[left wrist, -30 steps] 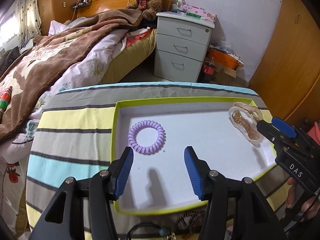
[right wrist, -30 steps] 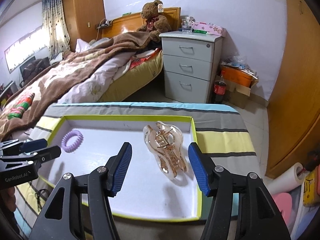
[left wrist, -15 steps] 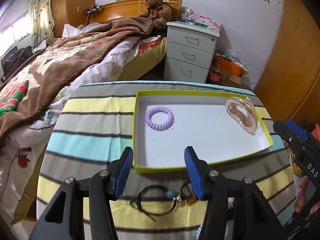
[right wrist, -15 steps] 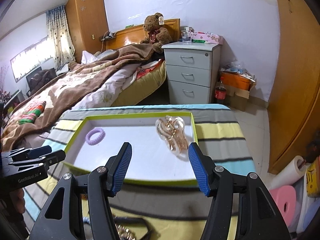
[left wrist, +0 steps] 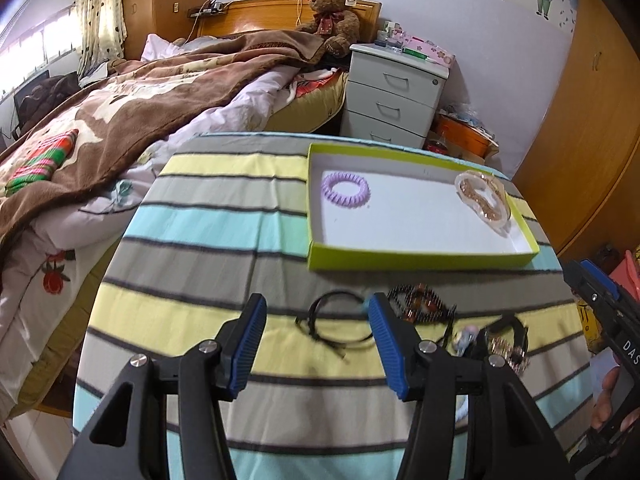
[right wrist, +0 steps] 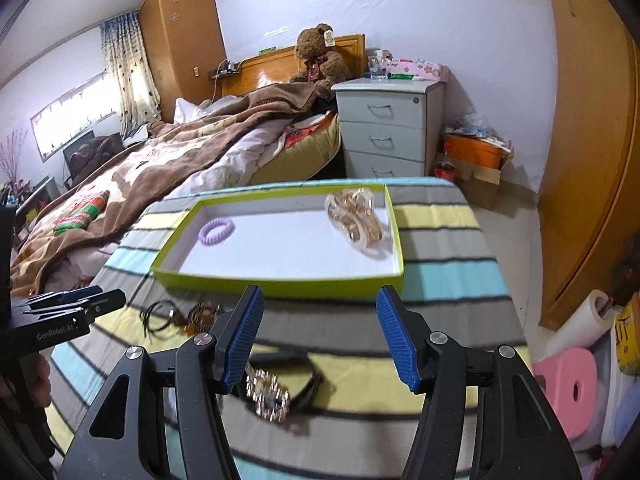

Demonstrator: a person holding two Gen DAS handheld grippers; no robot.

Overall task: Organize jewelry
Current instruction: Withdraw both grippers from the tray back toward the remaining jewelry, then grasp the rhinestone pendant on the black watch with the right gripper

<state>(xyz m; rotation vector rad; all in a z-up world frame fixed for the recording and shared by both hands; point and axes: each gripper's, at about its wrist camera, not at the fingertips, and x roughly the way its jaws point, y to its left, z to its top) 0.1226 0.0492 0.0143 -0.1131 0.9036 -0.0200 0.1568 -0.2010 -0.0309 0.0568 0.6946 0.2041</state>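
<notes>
Blue pads frame the foreground of each wrist view: the left gripper (left wrist: 314, 338) stands wide and empty above the striped tablecloth (left wrist: 208, 220), and the right gripper (right wrist: 318, 334) likewise gapes wide with nothing between its fingers. Just beyond the left gripper's fingers, at about 12 o'clock, lies a black cord loop (left wrist: 332, 326), with a dark beaded bracelet (left wrist: 420, 306) at 1 o'clock and a blurred small charm beside it. Only the right view shows clearly a black band with a rhinestone buckle (right wrist: 268, 394), lying at 7 o'clock under its left finger; the left view has it partly hidden at the far right. Farther off sits the green-rimmed tray (right wrist: 280, 280), holding a purple coil hair tie (right wrist: 216, 231) at its left and a gold claw clip (right wrist: 356, 222) at its right, well apart. Only the right view takes in the pink foam rolls on the floor at 4 o'clock. Beyond are the bed, a teddy bear (left wrist: 332, 20) and a white nightstand.
</notes>
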